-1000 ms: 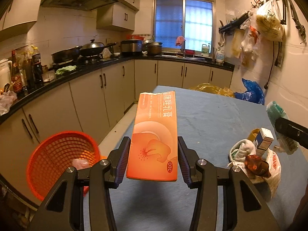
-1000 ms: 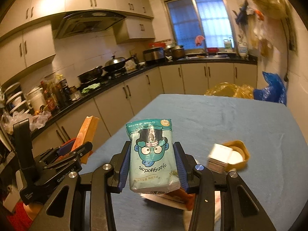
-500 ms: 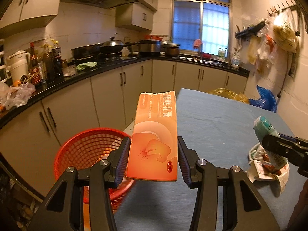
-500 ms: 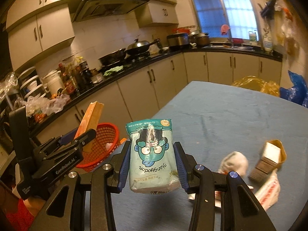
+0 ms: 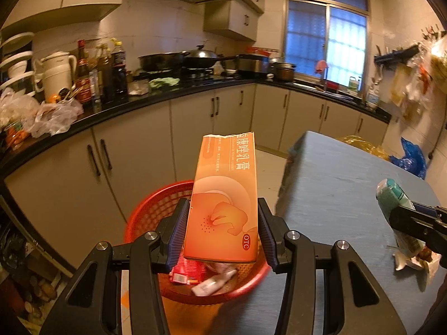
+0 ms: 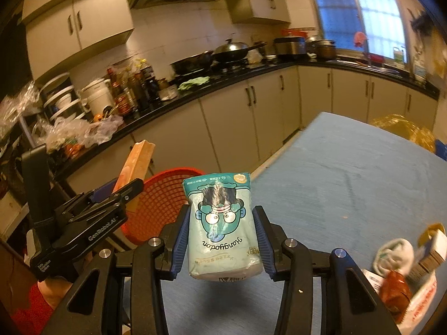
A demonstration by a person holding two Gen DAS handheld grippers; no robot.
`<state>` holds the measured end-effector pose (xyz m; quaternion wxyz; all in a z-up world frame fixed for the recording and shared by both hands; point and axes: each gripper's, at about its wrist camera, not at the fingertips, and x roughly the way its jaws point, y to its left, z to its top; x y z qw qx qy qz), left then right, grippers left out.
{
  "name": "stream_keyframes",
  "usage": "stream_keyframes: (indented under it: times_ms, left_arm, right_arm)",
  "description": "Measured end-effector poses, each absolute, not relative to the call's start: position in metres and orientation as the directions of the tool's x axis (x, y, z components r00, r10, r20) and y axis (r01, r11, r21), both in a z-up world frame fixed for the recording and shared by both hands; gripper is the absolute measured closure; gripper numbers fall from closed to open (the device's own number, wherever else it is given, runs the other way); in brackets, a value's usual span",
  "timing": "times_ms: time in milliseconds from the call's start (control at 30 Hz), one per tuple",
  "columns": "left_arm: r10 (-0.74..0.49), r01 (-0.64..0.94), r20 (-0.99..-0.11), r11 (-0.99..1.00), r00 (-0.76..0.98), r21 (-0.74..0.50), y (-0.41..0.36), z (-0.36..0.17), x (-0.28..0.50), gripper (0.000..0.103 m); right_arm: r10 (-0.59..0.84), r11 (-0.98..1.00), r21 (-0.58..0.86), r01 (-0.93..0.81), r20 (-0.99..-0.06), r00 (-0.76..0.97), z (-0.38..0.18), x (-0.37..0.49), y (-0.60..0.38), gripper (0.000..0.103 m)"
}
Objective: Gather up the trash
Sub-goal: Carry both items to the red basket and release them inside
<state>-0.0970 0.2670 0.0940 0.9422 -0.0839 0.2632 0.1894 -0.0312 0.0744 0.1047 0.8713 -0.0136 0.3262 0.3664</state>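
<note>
My left gripper [image 5: 222, 223] is shut on a long orange medicine box [image 5: 225, 195] and holds it over the red mesh basket [image 5: 145, 217], which holds some wrappers. My right gripper [image 6: 222, 237] is shut on a teal tissue pack [image 6: 222, 223] with a cartoon face, above the blue table's left part. In the right wrist view the left gripper [image 6: 83, 217] with the orange box [image 6: 137, 162] is at the left, in front of the basket [image 6: 159, 198]. In the left wrist view the right gripper [image 5: 413, 220] with the teal pack [image 5: 391, 198] is at the right.
The blue table [image 6: 349, 173] carries a trash pile at the right: a white wad [image 6: 394, 254], a small carton [image 6: 433, 251], a brown wrapper [image 6: 396, 287]. Yellow [image 6: 402, 128] and blue bags [image 5: 410, 159] lie at its far end. Beige cabinets [image 5: 139, 150] and a cluttered black counter stand behind the basket.
Both grippers swung left, away from the table's trash pile. The orange box now hangs over the basket, and the teal pack has come closer to the table's left edge.
</note>
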Motion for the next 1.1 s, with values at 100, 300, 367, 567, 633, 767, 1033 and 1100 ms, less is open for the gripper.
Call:
stream_keyframes:
  times_ms: [100, 300, 367, 567, 633, 767, 1033, 1100]
  left_arm:
    - [0.331, -0.422, -0.538, 0.905, 0.775, -0.052, 0.28, 0.091, -0.097, 0.057]
    - [0.352, -0.455, -0.559, 0.889, 0.751, -0.051, 0.298, 0.083, -0.097, 0.057]
    - [0.352, -0.46, -0.564, 0.886, 0.747, -0.056, 0.306, 0.081, -0.095, 0.057]
    - [0.352, -0.48, -0.584, 0.874, 0.732, -0.073, 0.324, 0.073, -0.093, 0.057]
    - [0.35, -0.485, -0.593, 0.871, 0.726, -0.08, 0.329, 0.069, -0.092, 0.057]
    - [0.343, -0.485, -0.603, 0.87, 0.72, -0.085, 0.334, 0.064, -0.089, 0.057]
    - [0.329, -0.479, -0.614, 0.873, 0.718, -0.093, 0.336, 0.056, -0.083, 0.057]
    - [0.318, -0.47, -0.61, 0.877, 0.726, -0.102, 0.337, 0.057, -0.082, 0.056]
  right_arm:
    - [0.637, 0.713, 0.2, -0.672, -0.584, 0.503, 0.106, -0.032, 0.093, 0.054]
    - [0.649, 0.685, 0.194, -0.703, -0.6, 0.467, 0.104, -0.027, 0.128, 0.054]
    - [0.655, 0.674, 0.207, -0.709, -0.611, 0.445, 0.101, -0.023, 0.139, 0.054]
    - [0.661, 0.658, 0.244, -0.713, -0.64, 0.391, 0.089, -0.007, 0.163, 0.054]
    - [0.666, 0.654, 0.268, -0.708, -0.648, 0.37, 0.084, 0.001, 0.169, 0.054]
    - [0.668, 0.653, 0.307, -0.692, -0.663, 0.337, 0.076, 0.014, 0.181, 0.054]
    - [0.671, 0.659, 0.358, -0.661, -0.678, 0.302, 0.063, 0.034, 0.202, 0.052]
    - [0.673, 0.658, 0.368, -0.657, -0.678, 0.295, 0.061, 0.037, 0.207, 0.051]
